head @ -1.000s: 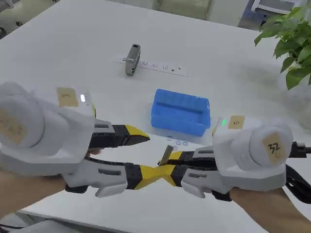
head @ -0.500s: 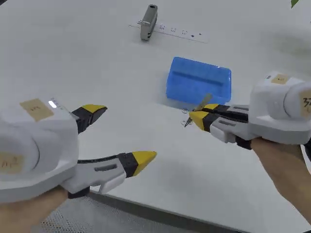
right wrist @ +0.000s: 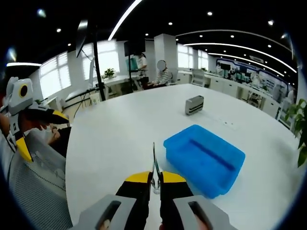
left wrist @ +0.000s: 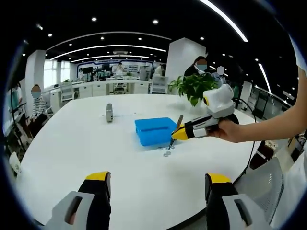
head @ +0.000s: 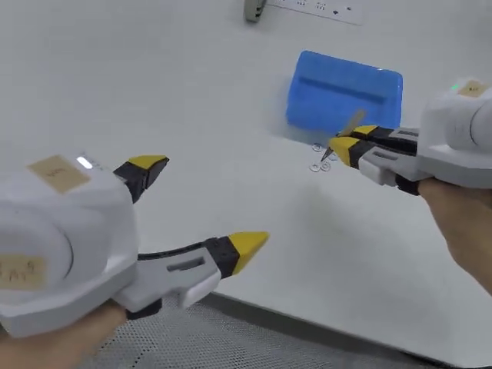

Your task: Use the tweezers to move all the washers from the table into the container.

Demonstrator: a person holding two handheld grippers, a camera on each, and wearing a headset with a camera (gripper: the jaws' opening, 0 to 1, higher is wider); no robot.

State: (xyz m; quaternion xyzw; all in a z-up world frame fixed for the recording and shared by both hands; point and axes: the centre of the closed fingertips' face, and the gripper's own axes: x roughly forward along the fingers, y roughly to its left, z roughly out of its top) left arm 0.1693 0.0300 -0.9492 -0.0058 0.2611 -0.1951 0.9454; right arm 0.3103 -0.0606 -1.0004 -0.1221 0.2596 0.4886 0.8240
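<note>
Three washers point(head: 315, 167), location: flat on the white table point(head: 154, 84), just in front of the near wall of the blue container point(head: 346, 84). One sits close to the wall; two lie side by side, slightly nearer the person. The rings are small, so treat the count as approximate.
Right gripper point(head: 342, 147), state: jaws clenched on the tweezers point(head: 353, 123), with the shank pinched between the yellow tips.
Tweezers, long axis: slants from upper right, above the container's near edge, down and left toward the table. The point aims into the washer group.
Tweezers, prongs: too fine to tell whether they are spread or pinched.
Key relation: the washers lie just beside and below the tweezers' point, toward the person's left. Contact cannot be confirmed.
Nearer gripper: the right one, which is directly at the washers. The left gripper point(head: 200, 206) is well apart, over the table's near edge.
Left gripper, state: jaws spread wide, nothing between them.
Container, contents: the right gripper view looks into the recess, and no washer is visible inside.
Progress (judgement): no transfer completed; every washer seen is on the table.
Next move (judgement): a short descent with a slight leftward correction to catch one ring, then a lift over the near wall, which stands immediately behind the group.
Risk (judgement): thin flat rings on a smooth top may slide away instead of being gripped.
</note>
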